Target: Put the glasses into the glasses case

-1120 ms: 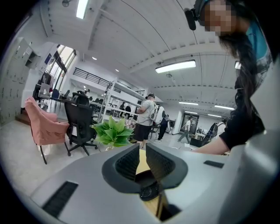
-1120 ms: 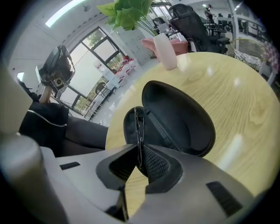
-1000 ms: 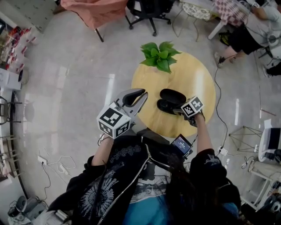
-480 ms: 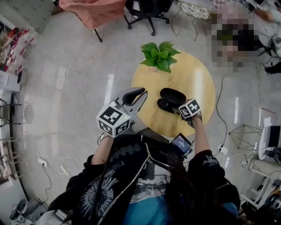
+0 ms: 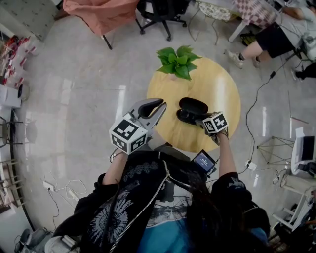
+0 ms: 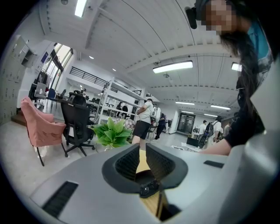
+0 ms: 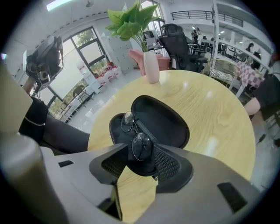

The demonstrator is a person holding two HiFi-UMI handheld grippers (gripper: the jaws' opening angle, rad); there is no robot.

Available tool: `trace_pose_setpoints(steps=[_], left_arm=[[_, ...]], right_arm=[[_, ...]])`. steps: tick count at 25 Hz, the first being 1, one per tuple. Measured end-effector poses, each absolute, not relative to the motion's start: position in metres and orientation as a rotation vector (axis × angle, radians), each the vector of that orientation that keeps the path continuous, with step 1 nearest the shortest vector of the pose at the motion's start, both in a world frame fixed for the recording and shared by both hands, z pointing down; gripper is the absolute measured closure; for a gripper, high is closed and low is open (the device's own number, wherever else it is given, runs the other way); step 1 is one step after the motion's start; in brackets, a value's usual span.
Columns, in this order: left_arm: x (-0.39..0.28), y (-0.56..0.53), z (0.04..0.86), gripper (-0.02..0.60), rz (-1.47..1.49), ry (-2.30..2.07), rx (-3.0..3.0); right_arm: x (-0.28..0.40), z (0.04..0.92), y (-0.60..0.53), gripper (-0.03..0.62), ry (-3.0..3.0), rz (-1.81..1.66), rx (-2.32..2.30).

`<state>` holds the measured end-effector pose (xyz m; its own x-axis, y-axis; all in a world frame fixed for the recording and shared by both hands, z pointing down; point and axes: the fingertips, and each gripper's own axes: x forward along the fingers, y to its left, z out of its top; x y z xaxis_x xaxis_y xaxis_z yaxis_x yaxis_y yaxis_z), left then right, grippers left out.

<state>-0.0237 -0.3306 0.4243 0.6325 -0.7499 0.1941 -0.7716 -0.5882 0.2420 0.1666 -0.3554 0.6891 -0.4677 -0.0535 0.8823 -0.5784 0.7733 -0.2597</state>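
Observation:
A black glasses case [image 5: 193, 105] lies open on the round wooden table [image 5: 219, 89]. In the right gripper view, thin-rimmed round glasses [image 7: 133, 131] rest inside the case [image 7: 168, 124]. My right gripper [image 5: 197, 119] points steeply down at the case's near end. Its jaws [image 7: 142, 154] are opening: the near lens sits between them, but the pads do not press on it. My left gripper [image 5: 159, 105] hovers over the table's left edge, apart from the case. In its own view the left gripper [image 6: 142, 148] has its jaws nearly together with nothing between them.
A potted green plant [image 5: 178, 62] in a white vase [image 7: 152, 65] stands at the table's far edge. A black office chair [image 5: 163, 10] and a pink-draped chair [image 5: 103, 12] stand beyond the table, and a seated person [image 5: 276, 34] is at the far right. A small screen [image 5: 204, 160] sits by my lap.
The right gripper has tipped slightly over the case's near end. The left gripper has kept still.

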Motion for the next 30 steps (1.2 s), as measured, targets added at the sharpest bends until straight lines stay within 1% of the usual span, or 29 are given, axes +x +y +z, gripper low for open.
trace_pose_setpoints(steps=[9,13,23,30], left_arm=[[-0.016,-0.324,0.421,0.535,0.112,-1.156,2.591],[-0.008,-0.322,0.421,0.535,0.125,-1.098,2.617],[0.009,-0.306,0.426,0.535,0.161,-0.913,2.679],[0.012,-0.288,0.419,0.535,0.180,-0.770,2.746]], right_arm=[[0.169,0.639,-0.360,0.416,-2.160,0.759,0.751],[0.163,0.601,-0.356,0.434,-2.254,0.719,0.868],[0.124,0.511,-0.320,0.445,-2.529,0.740,1.079],[0.095,0.462,-0.296,0.473,-2.659,0.717,1.212]])
